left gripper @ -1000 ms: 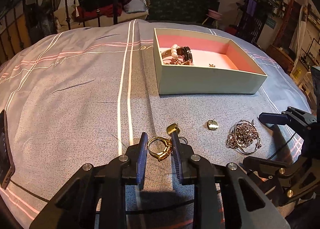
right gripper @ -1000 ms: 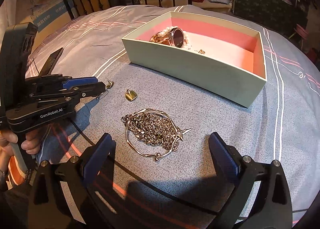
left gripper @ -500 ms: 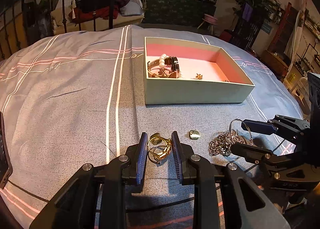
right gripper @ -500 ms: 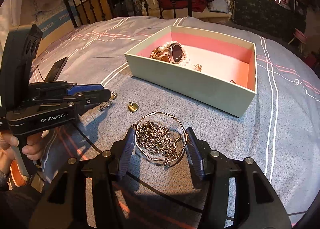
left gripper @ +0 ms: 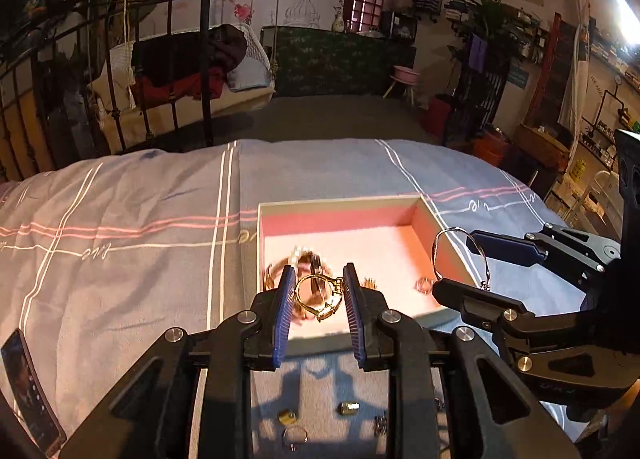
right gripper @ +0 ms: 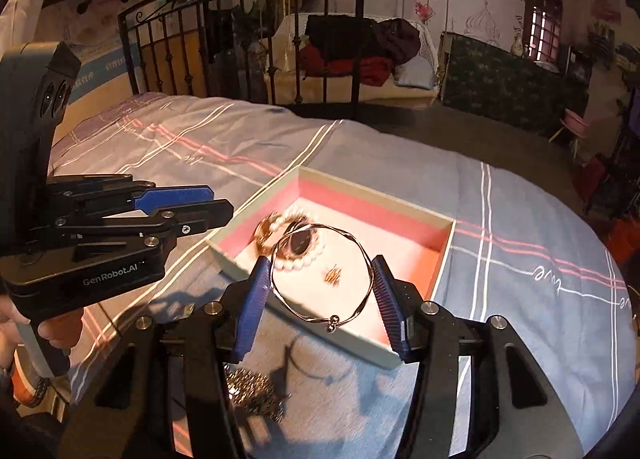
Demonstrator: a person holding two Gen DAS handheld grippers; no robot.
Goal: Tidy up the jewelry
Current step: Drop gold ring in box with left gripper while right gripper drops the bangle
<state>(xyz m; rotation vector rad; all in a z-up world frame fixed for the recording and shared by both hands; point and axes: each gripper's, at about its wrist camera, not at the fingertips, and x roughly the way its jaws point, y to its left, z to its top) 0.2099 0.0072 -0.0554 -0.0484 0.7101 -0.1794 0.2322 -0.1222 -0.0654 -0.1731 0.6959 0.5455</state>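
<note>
Chain (right gripper: 252, 387) beside phone (left gripper: 28, 391) on bedspread (left gripper: 120, 259).

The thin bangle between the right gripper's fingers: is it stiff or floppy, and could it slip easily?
The bangle probably is stiff: it keeps its round hoop shape while the right gripper holds it above the box. It looks thin, smooth metal touching the pads only at two edges, so it may slip or swing.

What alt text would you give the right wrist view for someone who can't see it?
The right gripper holds a thin bangle between its blue pads above an open pink-lined box on a striped bedspread. The left gripper hovers at left.
</note>
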